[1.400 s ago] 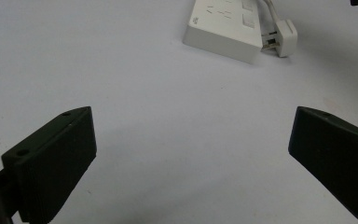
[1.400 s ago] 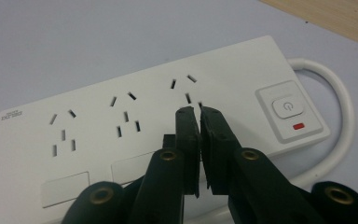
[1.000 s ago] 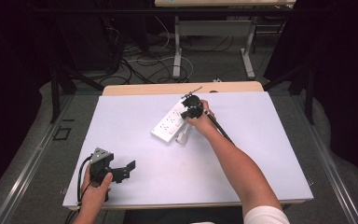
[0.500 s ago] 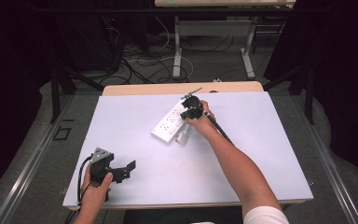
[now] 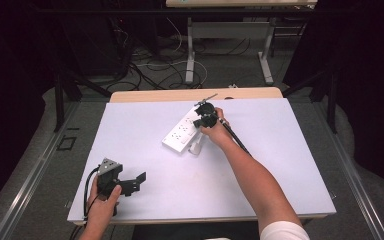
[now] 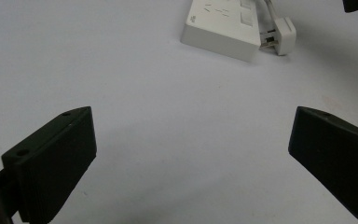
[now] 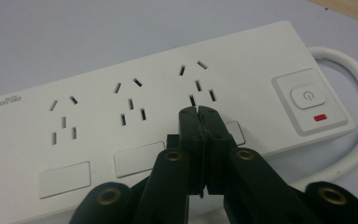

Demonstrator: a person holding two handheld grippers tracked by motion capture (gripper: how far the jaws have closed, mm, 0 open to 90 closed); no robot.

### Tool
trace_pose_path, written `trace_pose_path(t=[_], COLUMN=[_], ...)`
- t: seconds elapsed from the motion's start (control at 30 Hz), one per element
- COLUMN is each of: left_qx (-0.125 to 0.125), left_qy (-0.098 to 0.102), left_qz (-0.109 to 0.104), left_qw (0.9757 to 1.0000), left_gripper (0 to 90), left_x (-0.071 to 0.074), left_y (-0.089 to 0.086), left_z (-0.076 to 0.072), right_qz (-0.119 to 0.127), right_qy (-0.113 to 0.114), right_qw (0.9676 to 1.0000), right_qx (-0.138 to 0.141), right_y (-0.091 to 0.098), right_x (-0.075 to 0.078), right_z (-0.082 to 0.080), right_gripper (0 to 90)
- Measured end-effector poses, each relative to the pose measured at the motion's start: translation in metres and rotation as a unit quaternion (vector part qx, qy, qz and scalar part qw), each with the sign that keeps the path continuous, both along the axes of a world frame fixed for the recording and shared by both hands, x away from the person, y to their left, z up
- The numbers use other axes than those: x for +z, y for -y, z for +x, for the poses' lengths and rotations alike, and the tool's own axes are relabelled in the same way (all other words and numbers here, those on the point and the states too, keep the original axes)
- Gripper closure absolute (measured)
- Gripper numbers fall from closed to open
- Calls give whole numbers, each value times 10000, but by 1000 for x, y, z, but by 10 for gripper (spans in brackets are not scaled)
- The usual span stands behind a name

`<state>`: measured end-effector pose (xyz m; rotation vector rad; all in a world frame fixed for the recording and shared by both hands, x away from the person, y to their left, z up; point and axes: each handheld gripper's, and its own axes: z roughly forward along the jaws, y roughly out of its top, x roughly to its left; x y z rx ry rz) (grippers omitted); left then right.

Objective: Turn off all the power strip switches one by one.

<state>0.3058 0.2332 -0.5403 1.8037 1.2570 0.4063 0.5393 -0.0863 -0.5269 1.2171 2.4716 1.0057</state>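
Observation:
A white power strip (image 5: 181,133) with three sockets lies slantwise at the middle back of the white table (image 5: 280,165). Its short cable and plug (image 5: 196,148) curl at its near end. My right gripper (image 5: 200,122) hovers over the strip; in the right gripper view its jaws (image 7: 198,113) have just been closing and now meet with nothing between them, tips above the socket beside the power button (image 7: 307,98) on the strip (image 7: 98,121). My left gripper (image 5: 134,183) rests open near the front left edge, jaws (image 6: 191,140) wide apart, facing the strip (image 6: 223,28) and plug (image 6: 279,32).
A wooden table edge (image 5: 195,94) runs behind the white surface. Beyond it are desk legs (image 5: 190,55) and loose cables (image 5: 150,70) on the floor. Dark drapes close off both sides.

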Motion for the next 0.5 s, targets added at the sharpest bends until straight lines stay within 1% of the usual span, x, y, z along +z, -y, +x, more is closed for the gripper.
trace_pose_path(t=[0.07,0.1,0.17,0.27,0.3,0.33,0.43,0.47,0.5], left_qx=[3,5,19,-8,-10,-15,10,-18,-12], left_qy=[2,2,12,-3,-7,-12,9,-27,-26], left_qz=[0,-1,-9,-4,-3,-1,-25,-8,-12], left_qw=[10000,10000,10000,10000,10000,10000,10000,10000,10000], left_gripper=[8,8,8,8,8,8,8,8,8], left_x=[0,0,0,0,0,0,-1,-1,-1], left_y=[0,0,0,0,0,0,1,1,1], left_z=[0,0,0,0,0,0,0,0,0], right_qz=[3,-60,-27,-19,44,5,2,-13,29], right_qy=[-12,-35,3,0,50,3,55,64,79], right_qw=[10000,10000,10000,10000,10000,10000,10000,10000,9999], right_qx=[11,59,58,35,23,6,-36,-38,-79], right_y=[0,-1,-1,-1,-1,-1,-3,-3,-3], right_x=[0,-1,-2,-2,-3,-2,-3,-3,-3], right_z=[0,0,0,0,0,-1,-2,-2,-2], right_gripper=[900,900,900,900,900,900,900,900,900])
